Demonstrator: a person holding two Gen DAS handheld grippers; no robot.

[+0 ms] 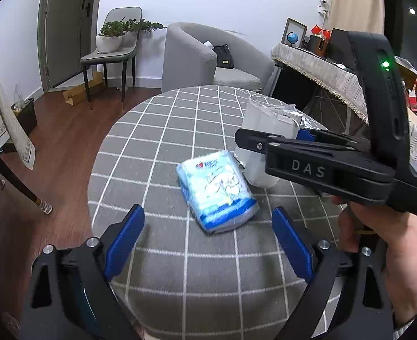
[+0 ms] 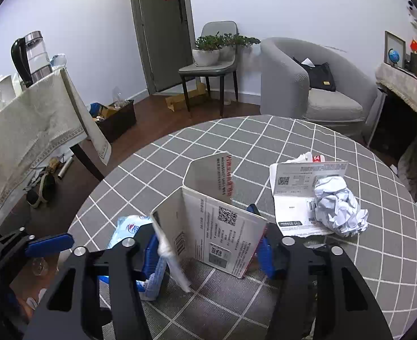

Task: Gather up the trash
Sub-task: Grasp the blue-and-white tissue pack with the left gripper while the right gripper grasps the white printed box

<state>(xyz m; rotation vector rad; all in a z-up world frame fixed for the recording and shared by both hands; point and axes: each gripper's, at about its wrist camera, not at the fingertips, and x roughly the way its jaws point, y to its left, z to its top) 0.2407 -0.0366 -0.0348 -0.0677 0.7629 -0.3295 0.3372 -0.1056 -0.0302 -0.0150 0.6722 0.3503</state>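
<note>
White cardboard mailer box (image 2: 214,221): opened, standing upright, flaps up, printed labels and QR codes on side; centre of right wrist frame, right of centre in left wrist frame (image 1: 265,130).
Blue-white tissue pack (image 1: 216,192): lying flat, tilted diagonally, centre of left wrist frame, just left of box.
Crumpled white paper ball (image 2: 340,205): right of frame, resting on flattened torn mailer (image 2: 296,195) with barcodes.

Each black gripper (image 1: 208,238) has ribbed blue pads, silver screws; the right gripper (image 2: 208,250) body reads "DAS".
</note>
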